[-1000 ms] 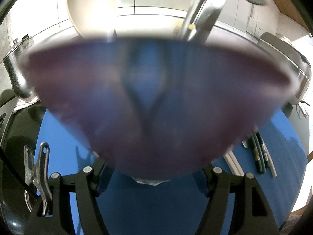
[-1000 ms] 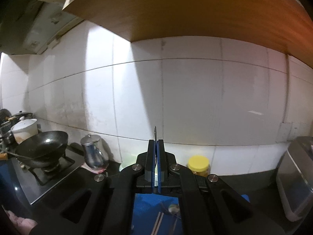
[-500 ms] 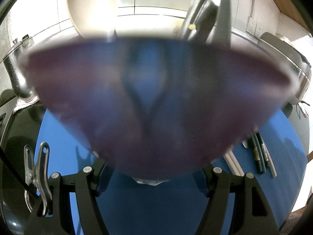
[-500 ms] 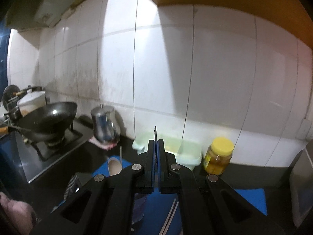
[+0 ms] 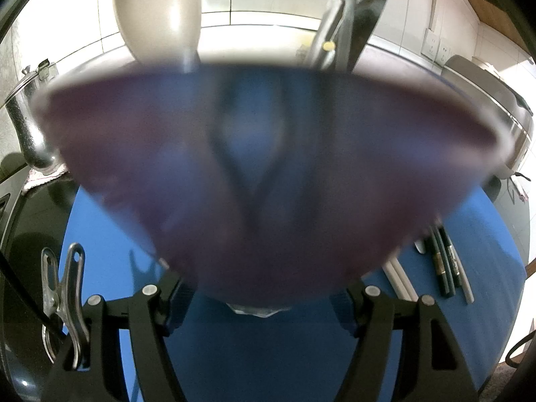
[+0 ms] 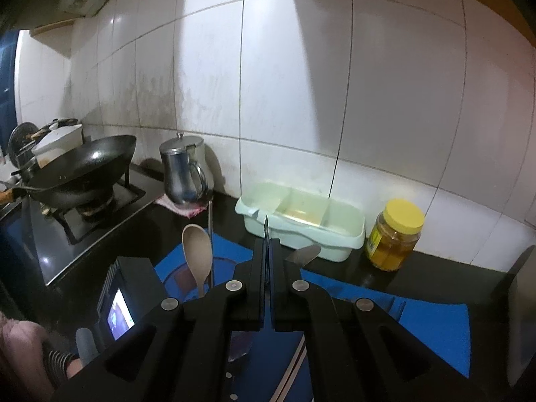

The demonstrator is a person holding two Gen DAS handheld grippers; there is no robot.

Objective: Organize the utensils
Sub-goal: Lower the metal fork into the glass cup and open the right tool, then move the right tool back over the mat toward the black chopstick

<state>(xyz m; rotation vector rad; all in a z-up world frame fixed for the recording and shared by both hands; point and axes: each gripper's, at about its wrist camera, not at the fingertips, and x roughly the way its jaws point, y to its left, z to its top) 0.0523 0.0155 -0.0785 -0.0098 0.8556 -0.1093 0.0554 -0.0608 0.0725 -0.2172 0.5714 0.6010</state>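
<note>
My left gripper [image 5: 264, 305] is shut on a translucent purple cup [image 5: 264, 181] that fills the left wrist view. A beige spoon [image 5: 157, 13] and a metal spatula [image 5: 338, 33] stand in it. The right wrist view shows the cup [image 6: 187, 278], the spoon [image 6: 197, 258] and the spatula tip [image 6: 303, 254] just below my right gripper [image 6: 267, 261]. That gripper is shut on a thin dark knife blade [image 6: 266, 231] held edge-on above the cup. Several chopsticks and pens [image 5: 442, 264] lie on the blue mat [image 5: 485, 301] at right.
A pale green tray [image 6: 301, 221], a yellow-lidded jar [image 6: 395, 234] and a steel kettle [image 6: 182, 171] stand along the tiled wall. A wok [image 6: 80, 171] sits on the stove at left. A metal clip [image 5: 63, 298] hangs beside the left gripper.
My right gripper has tilted down from the wall toward the counter, bringing the cup and its utensils into view. The knife now shows beside the spatula in the left wrist view. The left gripper holds still.
</note>
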